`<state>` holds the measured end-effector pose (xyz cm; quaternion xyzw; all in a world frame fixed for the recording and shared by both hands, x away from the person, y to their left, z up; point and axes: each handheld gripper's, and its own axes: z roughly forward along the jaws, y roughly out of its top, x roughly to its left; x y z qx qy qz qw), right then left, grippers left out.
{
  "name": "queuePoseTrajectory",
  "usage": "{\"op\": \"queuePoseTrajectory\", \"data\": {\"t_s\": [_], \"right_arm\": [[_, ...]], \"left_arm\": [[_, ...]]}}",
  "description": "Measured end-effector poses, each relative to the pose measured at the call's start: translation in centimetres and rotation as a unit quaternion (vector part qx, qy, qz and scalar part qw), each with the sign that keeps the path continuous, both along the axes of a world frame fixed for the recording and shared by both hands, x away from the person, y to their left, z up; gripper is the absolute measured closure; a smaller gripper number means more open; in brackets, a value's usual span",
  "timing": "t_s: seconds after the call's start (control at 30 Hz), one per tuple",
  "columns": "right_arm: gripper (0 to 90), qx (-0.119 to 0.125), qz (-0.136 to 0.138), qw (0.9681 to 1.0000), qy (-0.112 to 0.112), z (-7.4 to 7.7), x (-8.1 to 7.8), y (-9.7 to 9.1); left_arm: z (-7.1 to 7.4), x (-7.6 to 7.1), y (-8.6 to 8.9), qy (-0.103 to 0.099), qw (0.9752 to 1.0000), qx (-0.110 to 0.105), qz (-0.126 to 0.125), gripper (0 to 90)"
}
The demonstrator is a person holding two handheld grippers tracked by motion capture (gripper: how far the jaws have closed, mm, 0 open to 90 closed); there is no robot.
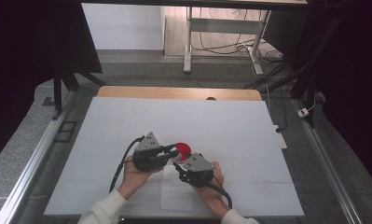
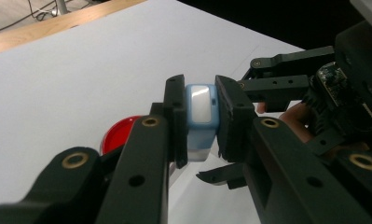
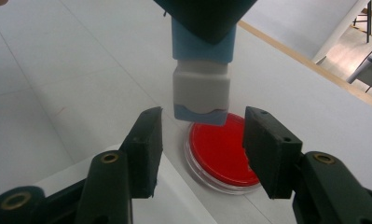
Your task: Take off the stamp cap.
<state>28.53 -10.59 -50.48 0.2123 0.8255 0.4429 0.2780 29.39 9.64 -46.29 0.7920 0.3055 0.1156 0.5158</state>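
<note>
Left gripper (image 2: 201, 116) clamped on a small blue-and-white stamp-like block (image 2: 201, 119), fingers (image 2: 176, 116) pressed against both of its sides. Block held off the counter (image 1: 127, 121), just above the near-left rim of a red round dish (image 3: 225, 149). Dish flat on the white sheet, near the middle of the counter, slightly toward the near edge. Right gripper (image 3: 202, 140) just near and right of the left gripper (image 1: 174, 152), its fingers (image 3: 146, 144) apart, flanking the grey lower end of the block (image 3: 202, 88) without touching it. Both hands close together, almost meeting over the dish (image 1: 183, 148).
</note>
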Motion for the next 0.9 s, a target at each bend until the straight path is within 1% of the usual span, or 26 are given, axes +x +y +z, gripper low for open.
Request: {"op": "queuePoseTrajectory", "data": {"t_s": [0.1, 0.17, 0.23, 0.33, 0.57, 0.83, 0.9], "right_arm": [[50.3, -0.001, -0.002, 1.0, 0.002, -0.12, 0.08, 0.01], [52.9, 0.001, -0.003, 1.0, 0.002, -0.11, 0.15, -0.02], [53.5, 0.001, -0.004, 1.0, 0.001, -0.11, 0.15, 0.01], [56.0, 0.0, 0.0, 1.0, 0.002, -0.16, 0.15, 0.08], [61.6, -0.005, 0.005, 1.0, 0.004, -0.15, 0.14, 0.17], [63.8, -0.01, 0.002, 0.9999, 0.007, -0.22, 0.18, 0.26], [63.8, -0.008, 0.002, 0.9999, 0.008, -0.27, 0.2, 0.33]], "left_arm": [[0.0, -0.06, -0.06, 0.0, 1.0, 0.0, 0.001, 75.1], [-0.05, -0.05, -0.08, 0.001, 1.0, -0.001, 0.002, 75.1], [-0.16, 0.02, -0.06, 0.004, 1.0, -0.001, 0.003, 75.1], [-0.36, 0.16, -0.03, 0.011, 0.9999, -0.005, 0.004, 75.1], [-0.4, 0.15, -0.06, 0.011, 0.9999, -0.005, 0.004, 75.1], [-0.45, 0.16, -0.09, 0.011, 0.9999, -0.003, 0.006, 75.1], [-0.51, 0.17, -0.13, 0.012, 0.9999, -0.002, 0.006, 75.1]]}}
